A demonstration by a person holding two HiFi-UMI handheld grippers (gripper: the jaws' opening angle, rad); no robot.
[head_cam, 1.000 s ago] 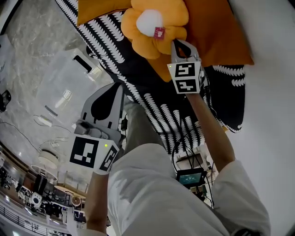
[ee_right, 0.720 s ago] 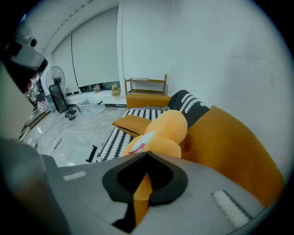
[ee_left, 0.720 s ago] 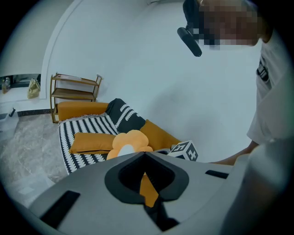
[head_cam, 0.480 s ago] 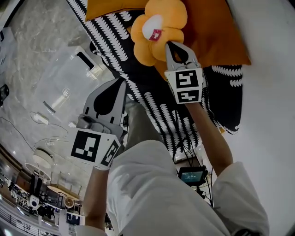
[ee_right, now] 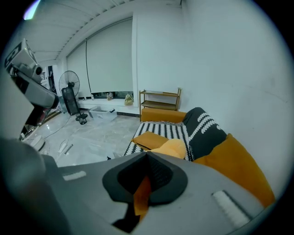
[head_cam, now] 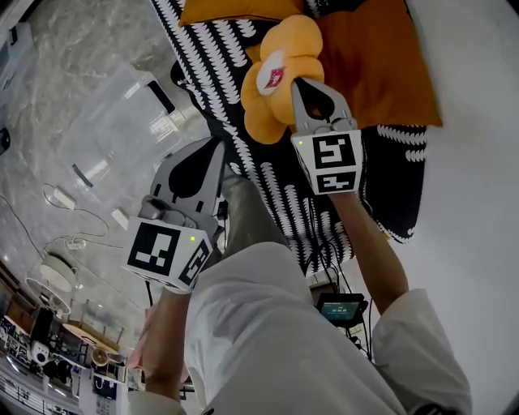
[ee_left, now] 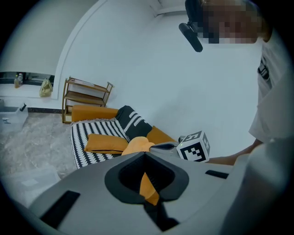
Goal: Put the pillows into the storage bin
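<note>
The right gripper point(head_cam: 294, 82) has its 2 jaws squeezed together on the orange flower-shaped plush pillow point(head_cam: 274, 81). It pinches just 1 soft petal at the edge. The right gripper view shows a strip of orange cloth caught between the jaws. A pinch on the edge is enough because the pillow looks light and squashy, so I think it can hang there without slipping.

The left gripper point(head_cam: 219, 146) has its jaws together too, and the head view shows nothing in them. It sits low and to the side, close to the pillow but not touching it. My guess is that it waits there to help hold the floppy pillow steady.

The flower pillow is up in the air over the sofa with the black-and-white patterned cover point(head_cam: 268, 190). It is not in the bin yet.

The clear plastic storage bin point(head_cam: 113, 121) stands on the grey stone floor point(head_cam: 73, 49), just beside the sofa and to the left of both grippers. So the pillow has to go that way and then down.

2 more pillows lie on the sofa: a big flat orange pillow point(head_cam: 373, 65) by the right gripper, and another flat orange pillow point(head_cam: 235, 10) at the top edge. The job looks like it has only started.
</note>
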